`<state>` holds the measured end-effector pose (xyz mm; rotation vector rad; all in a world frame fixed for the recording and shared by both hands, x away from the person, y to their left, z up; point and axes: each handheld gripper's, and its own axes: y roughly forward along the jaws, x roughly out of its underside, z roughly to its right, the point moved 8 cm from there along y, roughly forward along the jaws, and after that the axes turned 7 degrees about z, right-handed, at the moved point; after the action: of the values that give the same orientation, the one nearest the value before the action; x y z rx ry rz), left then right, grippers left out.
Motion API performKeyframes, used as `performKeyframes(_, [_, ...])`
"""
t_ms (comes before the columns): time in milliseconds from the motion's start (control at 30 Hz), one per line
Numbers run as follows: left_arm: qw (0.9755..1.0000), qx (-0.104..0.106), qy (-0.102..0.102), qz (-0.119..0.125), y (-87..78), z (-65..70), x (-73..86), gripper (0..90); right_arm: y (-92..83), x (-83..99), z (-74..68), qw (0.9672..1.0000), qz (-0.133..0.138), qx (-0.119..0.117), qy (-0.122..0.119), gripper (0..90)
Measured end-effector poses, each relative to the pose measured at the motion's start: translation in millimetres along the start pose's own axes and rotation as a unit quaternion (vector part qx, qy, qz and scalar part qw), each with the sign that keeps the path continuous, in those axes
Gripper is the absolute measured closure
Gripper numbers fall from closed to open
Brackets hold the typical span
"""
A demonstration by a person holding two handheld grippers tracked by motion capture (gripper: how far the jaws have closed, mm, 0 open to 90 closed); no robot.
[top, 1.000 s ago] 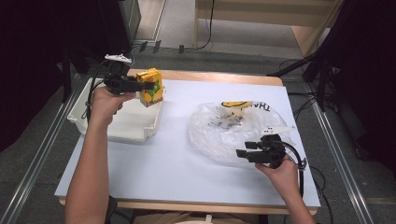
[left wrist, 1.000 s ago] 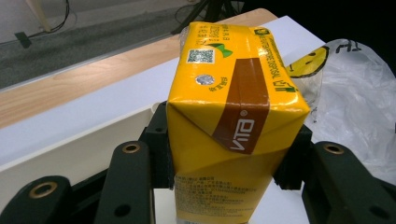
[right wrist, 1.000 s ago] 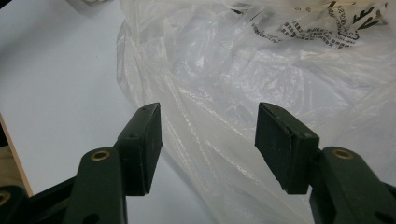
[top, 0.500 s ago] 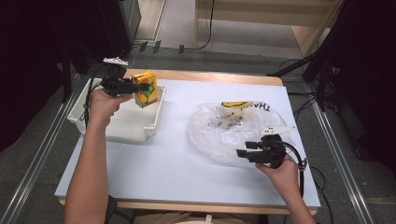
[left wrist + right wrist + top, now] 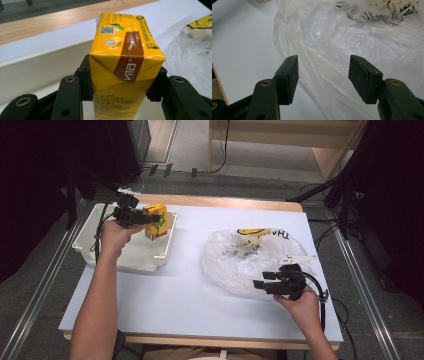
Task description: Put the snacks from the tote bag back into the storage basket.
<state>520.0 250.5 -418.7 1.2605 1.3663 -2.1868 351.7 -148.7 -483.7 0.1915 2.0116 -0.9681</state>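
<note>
A yellow drink carton (image 5: 155, 221) with a brown stripe hangs upright inside the right end of the white bin (image 5: 95, 255). My left gripper (image 5: 154, 218) is shut on it, and the left gripper view has the pads pressing both sides of the carton (image 5: 125, 65). A crumpled clear plastic bag (image 5: 245, 262) with a yellow smiley print lies on the white table top to the right. My right gripper (image 5: 260, 284) rests at the bag's near edge, jaws open. The right gripper view has the bag (image 5: 352, 37) lying past the open right gripper (image 5: 323, 77), nothing pinched.
The bin stands at the table's far left, its right wall (image 5: 167, 237) close to the carton. A bare white table top (image 5: 190, 305) spreads between bin and bag. Wooden table edge (image 5: 230, 202) runs along the back; metal rails flank both sides.
My left gripper has carried the carton leftward and down into the bin. The right hand has stayed put by the bag.
</note>
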Motion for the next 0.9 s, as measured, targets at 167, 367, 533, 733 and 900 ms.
performKeyframes(167, [0.9999,-0.008,0.013,-0.008,9.0,-0.2,4.8,52.5,0.2,0.0,0.1,1.0000,0.001,-0.001,0.001,42.2])
performKeyframes(367, [0.9999,-0.008,0.002,-0.007,19.5,-0.3,9.6,52.4,-0.3,-0.1,-0.2,1.0000,0.001,-0.001,0.002,42.2])
performKeyframes(533, [0.9998,-0.014,0.005,-0.009,26.6,-1.5,12.9,52.4,0.3,0.6,-0.3,1.0000,-0.001,-0.001,0.001,42.1])
performKeyframes(733, [0.9996,-0.022,0.014,-0.006,34.3,-1.4,16.2,52.4,0.4,0.5,-0.8,1.0000,-0.003,-0.001,0.001,42.0])
performKeyframes(900, [0.9998,-0.018,0.013,0.005,35.9,-1.3,16.7,52.3,0.5,1.3,-0.4,1.0000,-0.005,0.000,0.001,41.9])
